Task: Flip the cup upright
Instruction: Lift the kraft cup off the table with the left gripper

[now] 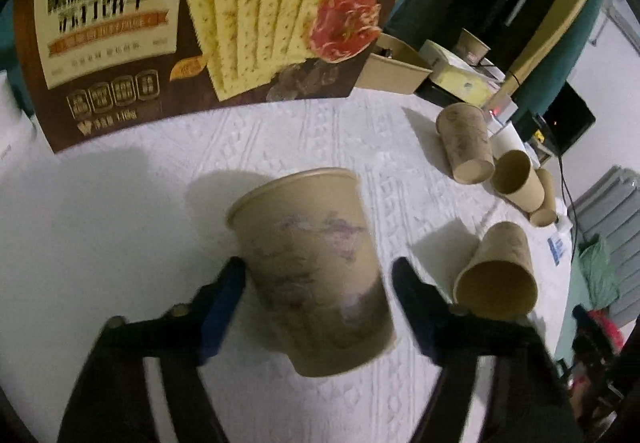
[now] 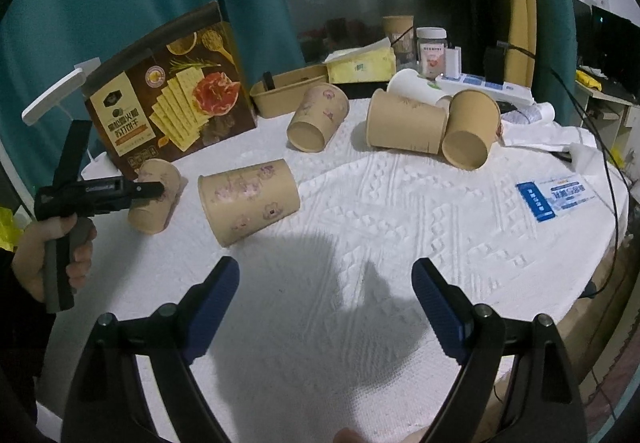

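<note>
**While the cup sits between half-set pads, a slip is your main risk**

Because the left gripper (image 1: pixel 318 267) has its jaws drawn in narrow around the cup (image 1: pixel 308 227), everything depends on contact you cannot yet trust. In your left wrist view, 1 pad touches the cup's wall, while the other seems a sliver apart. With the blur, I cannot tell whether the grip is firm. If you lift now, the cup could pivot on that 1 pad and roll out. If you squeeze hard instead, the thin paper wall will likely buckle.

Mind the swing too. The cracker box (image 2: pixel 168 107) stands just behind the cup, and a second cup (image 2: pixel 248 199) lies just beside it. A wide arc could knock either.

The cup lies on its side on the white cloth (image 2: pixel 360 223), at the left end near the box. Its wide rolled rim faces away from your left gripper and its base faces towards it. It is tan paper with a faint pink flower print.

Your right gripper (image 2: pixel 324 271) hangs wide and empty over bare cloth.
</note>
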Action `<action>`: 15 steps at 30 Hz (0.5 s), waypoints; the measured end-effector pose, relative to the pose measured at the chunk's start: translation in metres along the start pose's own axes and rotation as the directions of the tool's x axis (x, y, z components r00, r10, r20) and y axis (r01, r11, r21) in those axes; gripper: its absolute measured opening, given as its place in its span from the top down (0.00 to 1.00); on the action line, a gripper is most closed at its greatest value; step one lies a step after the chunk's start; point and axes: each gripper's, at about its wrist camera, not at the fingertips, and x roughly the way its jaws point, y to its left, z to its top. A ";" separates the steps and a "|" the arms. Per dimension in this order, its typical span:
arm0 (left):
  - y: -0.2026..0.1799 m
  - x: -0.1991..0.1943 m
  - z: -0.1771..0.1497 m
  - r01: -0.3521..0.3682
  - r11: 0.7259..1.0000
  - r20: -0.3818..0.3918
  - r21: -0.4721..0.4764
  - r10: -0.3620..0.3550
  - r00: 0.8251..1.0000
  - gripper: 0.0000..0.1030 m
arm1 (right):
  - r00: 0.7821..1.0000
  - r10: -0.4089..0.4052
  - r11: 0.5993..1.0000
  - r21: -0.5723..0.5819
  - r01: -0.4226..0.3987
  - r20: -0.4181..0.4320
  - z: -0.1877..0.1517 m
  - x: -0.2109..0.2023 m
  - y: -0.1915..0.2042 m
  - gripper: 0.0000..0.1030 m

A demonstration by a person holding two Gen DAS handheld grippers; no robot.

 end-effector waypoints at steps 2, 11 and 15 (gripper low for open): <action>0.002 0.002 0.002 0.016 1.000 0.004 -0.018 -0.016 1.000 0.33 | 1.000 0.002 1.000 0.002 -0.002 -0.005 -0.001 0.001 0.000 0.16; -0.019 -0.042 -0.022 0.053 0.999 0.039 -0.010 -0.052 0.998 0.35 | 1.000 0.014 1.000 -0.003 -0.014 0.018 -0.008 -0.017 0.010 0.16; -0.034 -0.075 -0.057 0.104 0.994 0.057 -0.027 -0.102 0.993 0.35 | 1.000 0.022 1.000 -0.008 -0.021 0.018 -0.019 -0.030 0.018 0.16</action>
